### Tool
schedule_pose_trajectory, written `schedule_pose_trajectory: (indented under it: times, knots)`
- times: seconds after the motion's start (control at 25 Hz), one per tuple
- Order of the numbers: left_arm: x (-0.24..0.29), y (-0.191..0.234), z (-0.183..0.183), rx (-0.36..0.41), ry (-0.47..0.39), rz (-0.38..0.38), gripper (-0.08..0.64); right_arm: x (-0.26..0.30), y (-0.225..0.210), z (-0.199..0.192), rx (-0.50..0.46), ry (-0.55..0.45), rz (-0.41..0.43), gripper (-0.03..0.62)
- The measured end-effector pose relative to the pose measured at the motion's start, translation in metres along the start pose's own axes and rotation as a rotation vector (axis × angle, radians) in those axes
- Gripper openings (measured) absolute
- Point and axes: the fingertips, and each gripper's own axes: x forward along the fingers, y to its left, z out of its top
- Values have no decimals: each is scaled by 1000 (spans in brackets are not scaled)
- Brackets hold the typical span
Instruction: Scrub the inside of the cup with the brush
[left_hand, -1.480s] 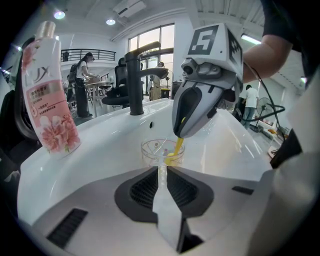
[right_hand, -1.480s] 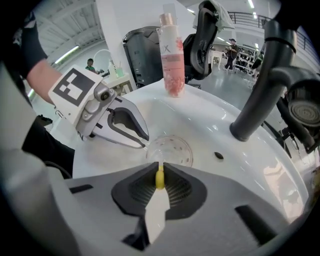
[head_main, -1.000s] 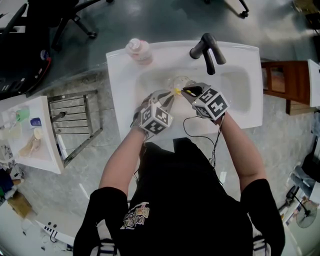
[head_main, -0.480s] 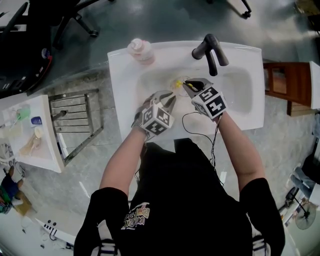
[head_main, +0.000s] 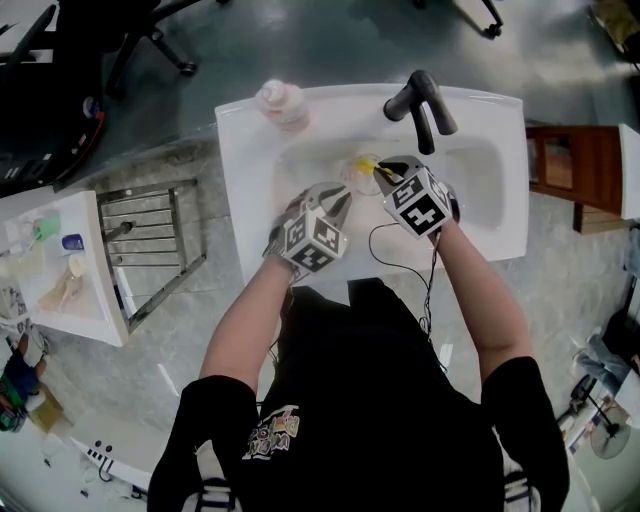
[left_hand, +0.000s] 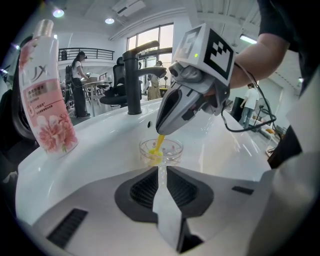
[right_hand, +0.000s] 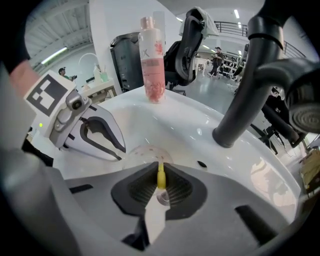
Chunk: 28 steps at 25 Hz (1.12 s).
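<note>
Low in the centre of the left gripper view, our left gripper (left_hand: 160, 172) pinches its ribbed dark pads narrowly on the thin near wall of the clear round cup (left_hand: 161, 149). The cup is mid-frame, within the glossy white sink (left_hand: 100, 145) basin. Our right gripper (right_hand: 161, 174) is clamped tight on the slim yellow brush (left_hand: 156, 145) by its handle, the tip dipping inside the cup. Upper right in the head view stands a curved matte-black faucet (head_main: 420, 100), and upper left a pink floral bottle (head_main: 278, 100).
</note>
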Motion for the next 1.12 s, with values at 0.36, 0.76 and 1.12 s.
schedule_pose_trajectory:
  times: [0.36, 0.76, 1.12]
  knots:
    - [0, 2, 1, -6, -2, 12, 49, -4, 7, -13, -102, 121, 29, 35]
    - [0, 2, -1, -7, 1, 15, 49, -10, 15, -23, -77, 166, 85, 35]
    - [1, 2, -2, -4, 6, 13, 49, -13, 30, -24, 44, 107, 141, 35]
